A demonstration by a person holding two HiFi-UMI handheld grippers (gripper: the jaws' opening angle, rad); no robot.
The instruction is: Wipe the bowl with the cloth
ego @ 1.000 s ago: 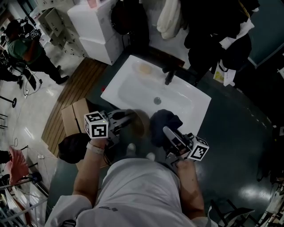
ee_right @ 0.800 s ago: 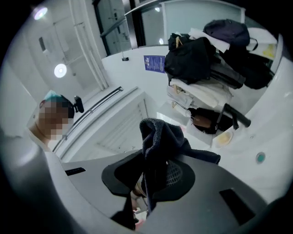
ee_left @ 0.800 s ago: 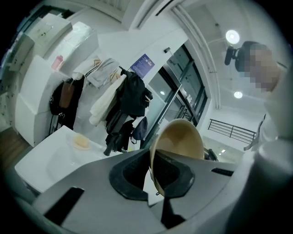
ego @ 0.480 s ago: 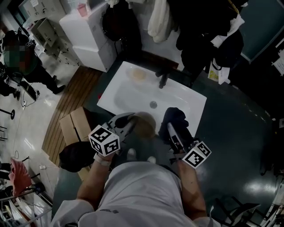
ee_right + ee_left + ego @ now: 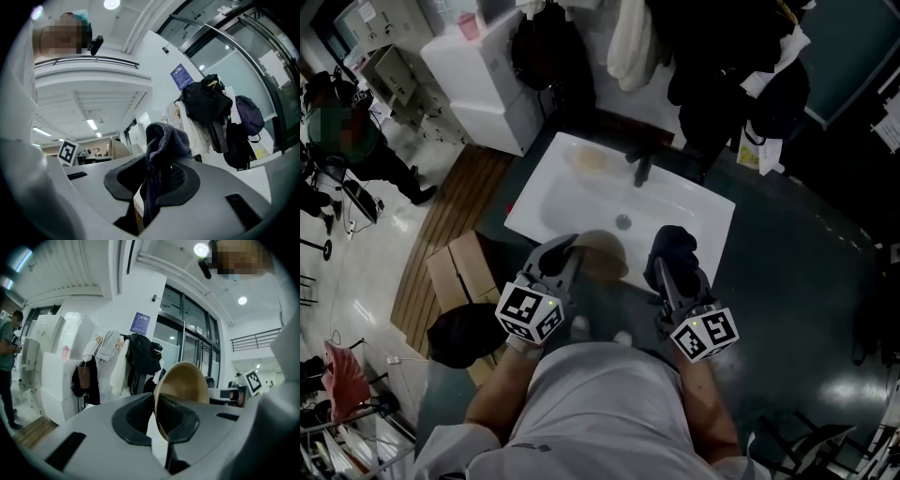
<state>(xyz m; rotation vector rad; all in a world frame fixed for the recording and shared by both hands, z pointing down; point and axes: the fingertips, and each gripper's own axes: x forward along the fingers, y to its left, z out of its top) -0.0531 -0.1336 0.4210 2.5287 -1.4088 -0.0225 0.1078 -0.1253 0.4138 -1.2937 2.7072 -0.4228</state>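
The left gripper [image 5: 157, 414] is pinching the rim of a tan, round, smooth-walled bowl [image 5: 185, 385], holding it tipped on edge above the near edge of the white rectangular sink [image 5: 546, 192]. The right gripper [image 5: 154, 180] is clamping a dark blue, fuzzy cloth [image 5: 164, 140] just beside the bowl, seemingly apart from it, toward the sink's near right corner. The bowl is looking rigid and light but slick, so a rim pinch is probably risking a slip under pressure; the limp cloth is bunching past the jaws, offering a soft wiping pad.
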